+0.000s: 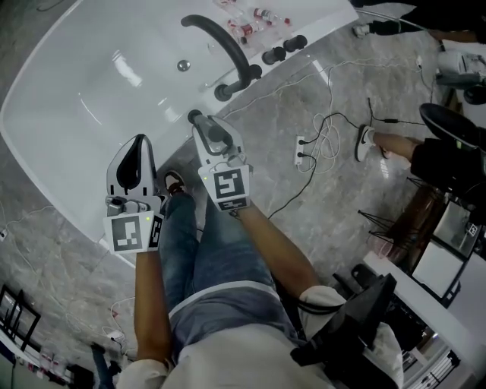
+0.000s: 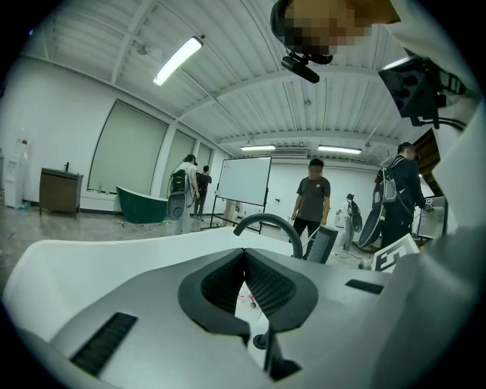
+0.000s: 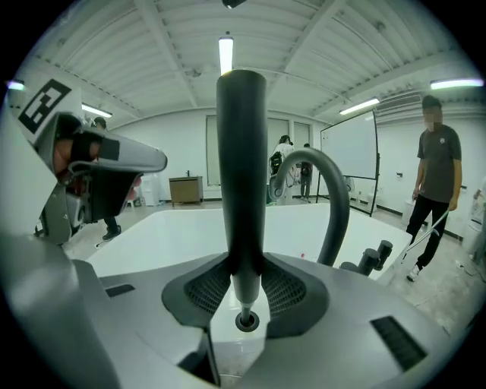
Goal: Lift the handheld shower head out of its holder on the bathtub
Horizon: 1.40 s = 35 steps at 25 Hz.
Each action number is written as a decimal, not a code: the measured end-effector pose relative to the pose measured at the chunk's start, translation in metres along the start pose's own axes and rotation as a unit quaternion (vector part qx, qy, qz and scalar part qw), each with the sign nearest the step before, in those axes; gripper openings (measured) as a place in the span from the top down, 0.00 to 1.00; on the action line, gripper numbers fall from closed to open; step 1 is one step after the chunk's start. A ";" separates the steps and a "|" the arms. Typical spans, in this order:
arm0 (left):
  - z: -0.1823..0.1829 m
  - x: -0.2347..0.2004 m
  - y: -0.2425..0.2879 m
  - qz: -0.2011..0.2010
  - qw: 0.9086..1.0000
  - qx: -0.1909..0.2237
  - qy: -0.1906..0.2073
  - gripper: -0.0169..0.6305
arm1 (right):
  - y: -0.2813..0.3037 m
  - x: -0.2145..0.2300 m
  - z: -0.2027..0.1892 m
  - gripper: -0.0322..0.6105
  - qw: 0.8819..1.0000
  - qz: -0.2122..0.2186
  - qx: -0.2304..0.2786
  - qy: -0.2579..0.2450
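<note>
The handheld shower head [image 3: 241, 175] is a dark grey wand standing upright between the pads of my right gripper [image 3: 244, 277], which is shut on its lower part. Its silvery lower end hangs just above the round holder hole [image 3: 245, 321] in the tub's rim. From the head view, my right gripper [image 1: 203, 129] reaches over the white bathtub's [image 1: 91, 83] near rim with the wand's tip [image 1: 197, 119] showing past the fingers. My left gripper [image 1: 140, 140] hovers left of it over the rim, fingertips together and nothing held [image 2: 244, 254].
A black arched faucet [image 1: 220, 42] and dark knobs [image 1: 285, 49] stand on the rim just beyond the wand. Small bottles [image 1: 254, 19] lie at the tub's far corner. Cables and a power strip [image 1: 302, 150] lie on the marble floor to the right. Bystanders [image 2: 311, 197] stand beyond.
</note>
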<state>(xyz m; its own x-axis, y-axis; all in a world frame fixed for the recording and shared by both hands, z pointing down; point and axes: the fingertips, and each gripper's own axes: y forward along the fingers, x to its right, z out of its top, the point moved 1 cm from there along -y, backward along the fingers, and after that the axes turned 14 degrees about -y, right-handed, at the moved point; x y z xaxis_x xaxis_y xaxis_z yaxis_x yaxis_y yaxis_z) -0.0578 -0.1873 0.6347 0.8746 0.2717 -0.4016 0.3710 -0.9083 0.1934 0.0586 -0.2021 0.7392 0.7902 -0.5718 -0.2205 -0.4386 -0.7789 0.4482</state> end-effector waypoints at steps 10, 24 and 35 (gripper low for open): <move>0.103 0.042 -0.039 -0.018 1.000 -0.005 0.021 0.95 | -0.096 0.008 0.138 0.74 1.000 -0.001 0.025 -0.012; 0.253 0.114 -0.148 -0.059 0.997 0.038 0.018 0.95 | -0.267 -0.002 0.326 0.74 0.997 -0.004 0.063 -0.041; 0.355 0.156 -0.223 -0.098 0.989 0.106 0.021 0.95 | -0.373 -0.031 0.450 0.74 0.991 0.008 0.122 -0.049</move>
<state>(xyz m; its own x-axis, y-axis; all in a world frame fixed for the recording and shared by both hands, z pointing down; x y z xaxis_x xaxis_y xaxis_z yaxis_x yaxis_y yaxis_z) -0.1146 -0.0556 0.2107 0.8065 0.4573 -0.3748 0.4644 -0.8822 -0.0772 0.0048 -0.0092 0.1887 0.7417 -0.5978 -0.3042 -0.5505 -0.8016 0.2331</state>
